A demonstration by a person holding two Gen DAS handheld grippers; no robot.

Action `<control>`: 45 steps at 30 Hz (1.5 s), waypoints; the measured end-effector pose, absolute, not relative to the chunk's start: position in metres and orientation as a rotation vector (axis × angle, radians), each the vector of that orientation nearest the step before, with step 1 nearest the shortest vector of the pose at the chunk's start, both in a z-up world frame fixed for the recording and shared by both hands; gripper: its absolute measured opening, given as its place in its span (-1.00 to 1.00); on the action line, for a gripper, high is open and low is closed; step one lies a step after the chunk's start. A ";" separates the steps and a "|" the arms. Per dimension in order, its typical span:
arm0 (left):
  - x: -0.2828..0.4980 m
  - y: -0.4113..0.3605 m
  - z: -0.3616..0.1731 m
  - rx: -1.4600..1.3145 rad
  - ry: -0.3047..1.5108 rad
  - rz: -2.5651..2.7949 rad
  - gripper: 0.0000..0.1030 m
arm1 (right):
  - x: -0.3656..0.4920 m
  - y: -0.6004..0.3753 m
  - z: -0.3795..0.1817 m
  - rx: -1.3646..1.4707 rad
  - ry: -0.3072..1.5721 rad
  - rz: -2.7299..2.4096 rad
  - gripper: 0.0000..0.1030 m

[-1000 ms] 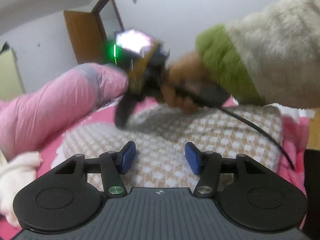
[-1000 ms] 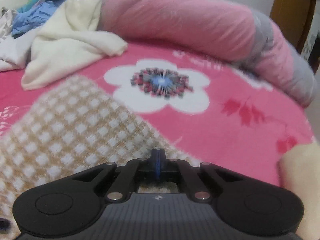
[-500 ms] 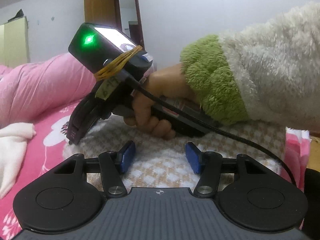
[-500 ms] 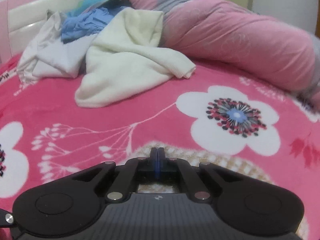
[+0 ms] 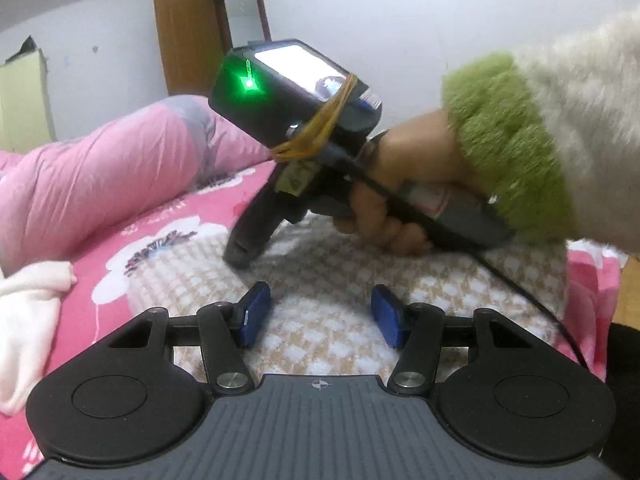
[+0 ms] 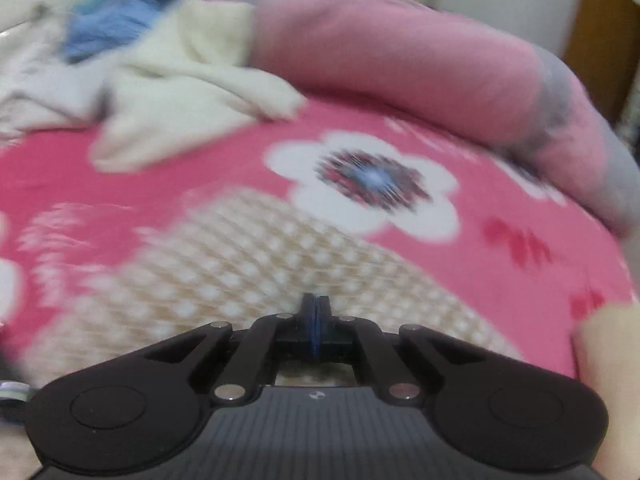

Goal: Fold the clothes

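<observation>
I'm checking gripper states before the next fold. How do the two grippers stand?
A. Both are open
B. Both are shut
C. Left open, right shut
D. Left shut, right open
C: the left gripper has its blue pads apart over the beige checked garment with nothing pressed between them, while the right gripper has its pads pressed together.

We saw pale, bare walls (image 5: 420,20) rising behind the bed, with two small scraps stuck high up near the ceiling. A brown wooden door (image 5: 188,40) stood open beside its dark frame, and a yellow-green cupboard (image 5: 22,100) stood at the far left. The bed wore a bright pink flowered cover (image 6: 500,264), with a long pink rolled quilt (image 6: 400,56) along its far side. The light was even and dim.
</observation>
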State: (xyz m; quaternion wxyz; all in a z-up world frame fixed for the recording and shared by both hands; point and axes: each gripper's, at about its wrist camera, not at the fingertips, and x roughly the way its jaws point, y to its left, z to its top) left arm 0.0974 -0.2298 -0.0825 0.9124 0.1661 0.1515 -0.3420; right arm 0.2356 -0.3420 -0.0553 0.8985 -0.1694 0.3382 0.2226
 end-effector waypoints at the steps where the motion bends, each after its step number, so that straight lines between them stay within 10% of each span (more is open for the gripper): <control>1: 0.095 -0.231 -0.081 0.349 0.309 -0.705 0.09 | 0.238 -0.343 -0.053 -0.342 0.705 0.458 -1.00; 11: 0.059 -0.217 -0.067 0.400 0.324 -0.761 0.14 | 0.147 -0.403 0.030 -0.309 0.558 0.514 -1.00; 34: 0.049 -0.222 -0.089 0.618 0.303 -0.799 0.30 | 0.050 -0.422 -0.054 -0.506 0.781 0.436 -1.00; 45: 0.095 -0.141 -0.026 0.204 0.443 -0.785 0.30 | 0.017 -0.410 0.022 -0.267 0.667 0.521 -1.00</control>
